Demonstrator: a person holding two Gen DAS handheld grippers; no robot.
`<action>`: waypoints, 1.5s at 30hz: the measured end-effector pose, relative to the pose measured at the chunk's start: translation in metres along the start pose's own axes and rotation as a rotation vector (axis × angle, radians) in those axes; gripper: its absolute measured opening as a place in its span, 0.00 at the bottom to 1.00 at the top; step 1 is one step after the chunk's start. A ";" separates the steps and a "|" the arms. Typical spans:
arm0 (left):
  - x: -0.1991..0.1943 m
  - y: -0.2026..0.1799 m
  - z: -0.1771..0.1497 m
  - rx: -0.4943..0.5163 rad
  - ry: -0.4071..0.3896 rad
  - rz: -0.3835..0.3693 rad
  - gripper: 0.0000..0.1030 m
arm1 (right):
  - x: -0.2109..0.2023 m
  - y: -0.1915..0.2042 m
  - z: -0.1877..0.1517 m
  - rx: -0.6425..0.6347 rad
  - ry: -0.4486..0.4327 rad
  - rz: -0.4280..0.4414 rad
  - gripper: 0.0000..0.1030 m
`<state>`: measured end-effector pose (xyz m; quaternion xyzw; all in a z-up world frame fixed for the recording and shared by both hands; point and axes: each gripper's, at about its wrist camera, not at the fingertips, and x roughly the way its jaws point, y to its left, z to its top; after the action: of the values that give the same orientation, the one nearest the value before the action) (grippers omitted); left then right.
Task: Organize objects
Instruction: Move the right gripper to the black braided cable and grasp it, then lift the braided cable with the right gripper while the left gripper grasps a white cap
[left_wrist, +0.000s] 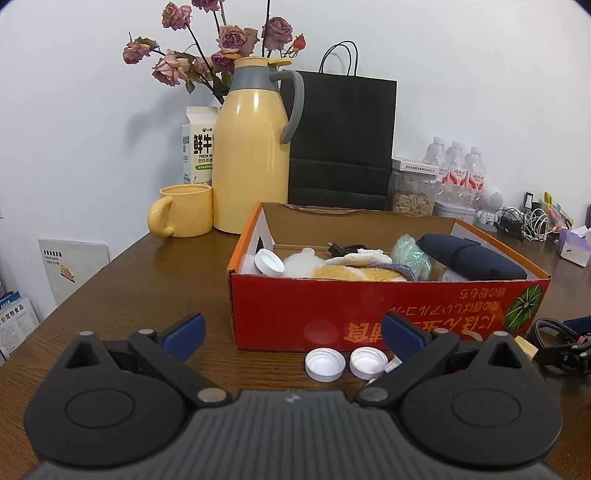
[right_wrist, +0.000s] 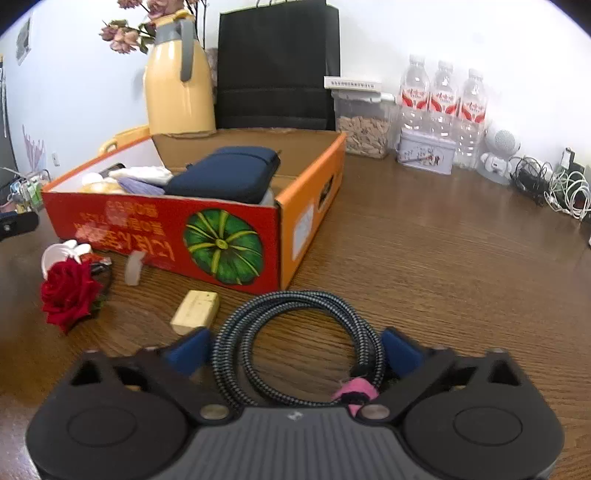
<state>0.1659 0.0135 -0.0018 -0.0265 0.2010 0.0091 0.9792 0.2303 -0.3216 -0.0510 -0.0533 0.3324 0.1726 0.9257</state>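
Two spread grippers, left (left_wrist: 293, 332) and right (right_wrist: 295, 347), face the red box (right_wrist: 162, 229); a coiled cable (right_wrist: 295, 325) lies between the right's unpressed pads, open tabletop (right_wrist: 443, 258) beyond.

milk carton (left_wrist: 198, 147): "FRESH MI…", 鲜牛 | red box (left_wrist: 369, 314): print upside down, not legible

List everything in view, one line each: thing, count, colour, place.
cardboard box: 1, red-orange, table centre
pouch: 1, navy, in box
coiled cable: 1, black-grey braid, between right gripper's fingers
caps: 2, white, before box
rose: 1, red, table left
thermos: 1, yellow, behind box
mug: 1, yellow, beside thermos
bag: 1, black, at wall
water bottles: 3, clear, back right
left gripper: open
right gripper: open
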 end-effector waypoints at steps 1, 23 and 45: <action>0.000 0.000 0.000 0.000 0.000 0.001 1.00 | 0.000 0.000 0.000 0.003 0.000 -0.004 0.89; 0.021 -0.001 -0.004 0.004 0.116 0.027 0.99 | -0.046 0.084 -0.010 0.032 -0.285 -0.064 0.87; 0.050 -0.005 -0.004 0.011 0.254 0.021 0.78 | -0.053 0.088 -0.016 0.034 -0.327 -0.035 0.87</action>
<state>0.2106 0.0086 -0.0248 -0.0198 0.3239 0.0150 0.9458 0.1515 -0.2573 -0.0282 -0.0144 0.1792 0.1574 0.9710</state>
